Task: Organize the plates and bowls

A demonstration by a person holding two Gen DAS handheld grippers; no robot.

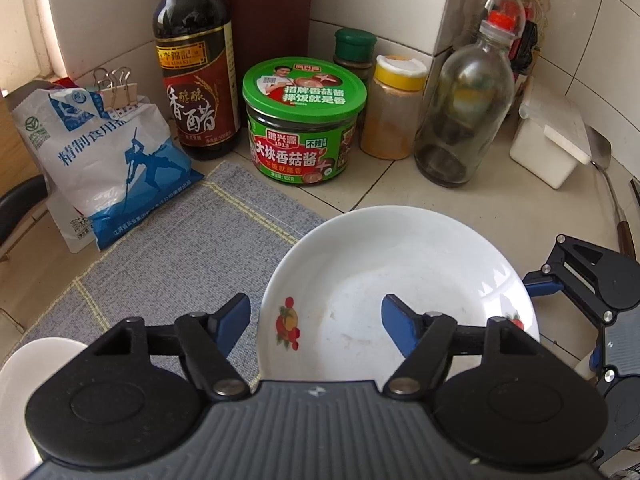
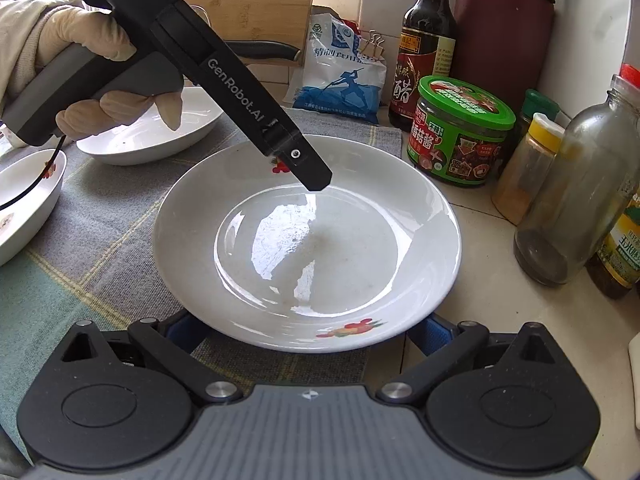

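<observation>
White fruit-print ceramic plate [image 2: 308,240] sits near the desk's back edge; your left gripper [image 1: 316,320] straddles its rim, jaws released; right jaws I cannot tell.

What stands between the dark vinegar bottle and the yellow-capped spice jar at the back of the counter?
The green-lidded mushroom sauce jar stands between the vinegar bottle and the yellow-capped spice jar. The left wrist view shows it best.

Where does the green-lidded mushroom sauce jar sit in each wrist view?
Left wrist: green-lidded jar upper centre, behind the white plate, between the vinegar bottle and the yellow-capped spice jar.
Right wrist: the jar upper right, beyond the plate.
Shared landmark: the vinegar bottle, left of the jar in both.
</observation>
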